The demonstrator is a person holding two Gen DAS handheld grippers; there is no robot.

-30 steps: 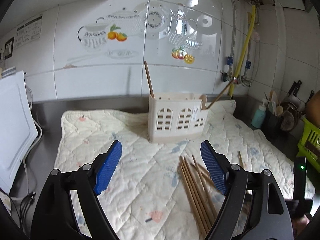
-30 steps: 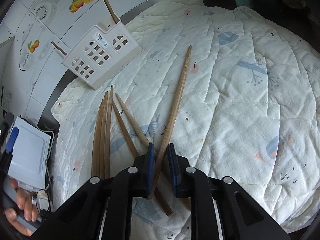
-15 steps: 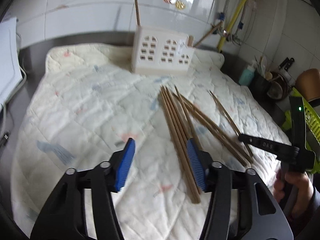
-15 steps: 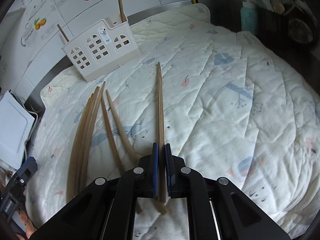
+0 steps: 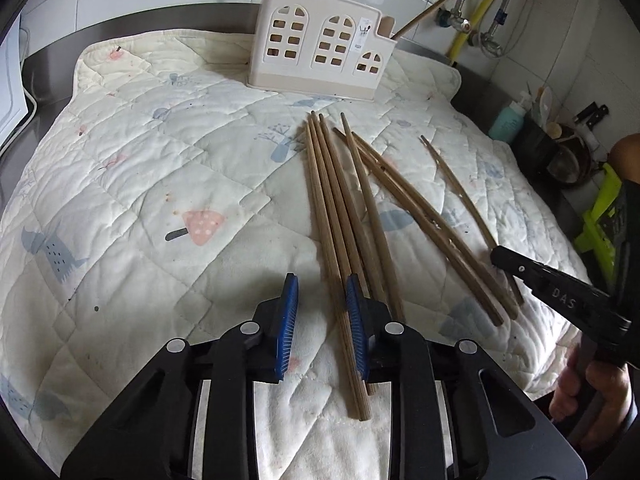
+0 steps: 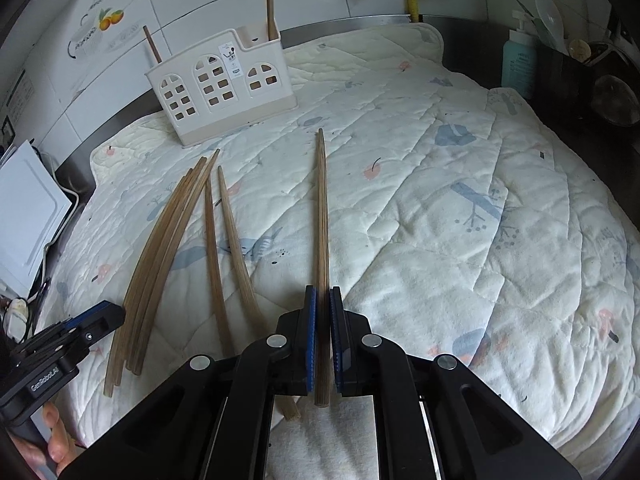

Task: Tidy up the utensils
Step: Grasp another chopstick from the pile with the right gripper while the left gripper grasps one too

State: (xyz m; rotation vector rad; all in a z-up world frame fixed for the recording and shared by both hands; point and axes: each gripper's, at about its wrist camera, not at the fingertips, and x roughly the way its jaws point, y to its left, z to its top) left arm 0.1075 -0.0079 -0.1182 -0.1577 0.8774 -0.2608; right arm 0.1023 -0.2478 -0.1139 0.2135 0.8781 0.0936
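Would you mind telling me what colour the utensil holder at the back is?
The utensil holder is cream white, clearest in the left wrist view.

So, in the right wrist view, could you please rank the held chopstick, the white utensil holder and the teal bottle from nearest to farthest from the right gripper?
1. Held chopstick, clamped between the pads of the right gripper, pointing ahead.
2. White utensil holder, ahead and left, at the quilted mat's far edge.
3. Teal bottle, far right, beyond the mat.

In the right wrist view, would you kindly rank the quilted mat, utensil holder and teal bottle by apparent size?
1. Quilted mat, by far the largest.
2. Utensil holder.
3. Teal bottle, partly hidden at the edge, so its rank is less sure.
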